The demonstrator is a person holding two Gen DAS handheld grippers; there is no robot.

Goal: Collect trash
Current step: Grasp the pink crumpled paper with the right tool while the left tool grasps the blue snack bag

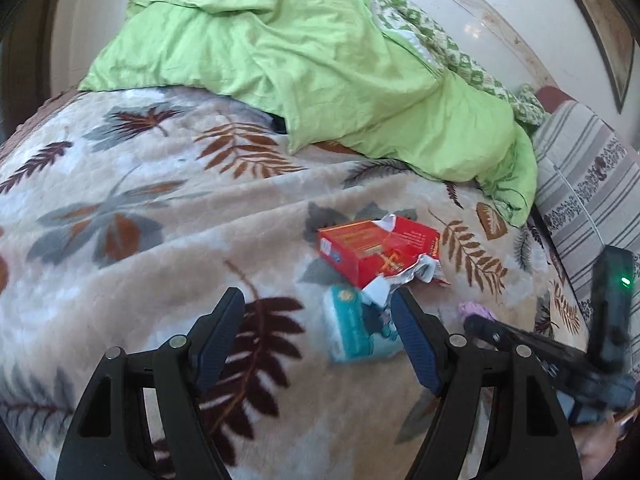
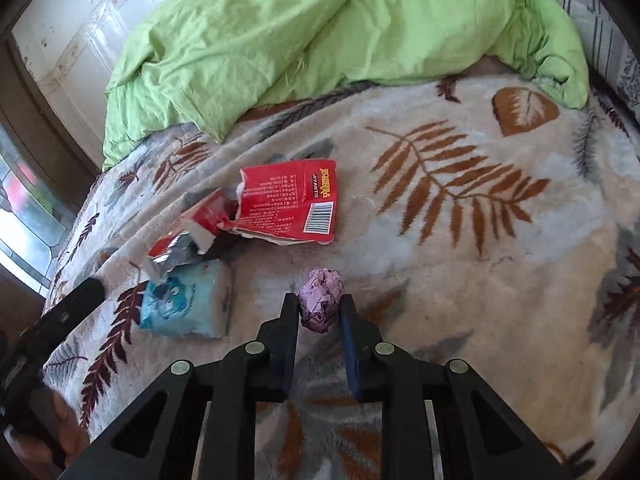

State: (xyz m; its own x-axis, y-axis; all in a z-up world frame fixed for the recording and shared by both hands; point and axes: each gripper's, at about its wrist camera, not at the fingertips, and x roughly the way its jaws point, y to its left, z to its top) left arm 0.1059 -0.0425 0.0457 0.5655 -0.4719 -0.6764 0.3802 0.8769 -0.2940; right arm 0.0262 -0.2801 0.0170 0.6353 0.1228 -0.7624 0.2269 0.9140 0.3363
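In the left wrist view, the left hand-held gripper (image 1: 318, 312) hangs over the leaf-patterned blanket (image 1: 120, 208) on the bed with its fingers spread wide apart and nothing between them. The blue tissue pack (image 1: 356, 328) lies just ahead, near the right fingertip, and the torn red box (image 1: 376, 250) with its crumpled foil lies just beyond it. At the right edge the other gripper blurs past, with only a sliver of the purple paper wad (image 1: 476, 310) showing above it. The green duvet (image 1: 320, 64) is heaped at the far end. In the right wrist view, the right hand-held gripper (image 2: 319, 308) has the purple paper wad between its fingertips, the fingers narrowed to either side of it; whether they press it I cannot tell. This view shows the whole wad, the red box's barcode side, and the tissue pack to the left.
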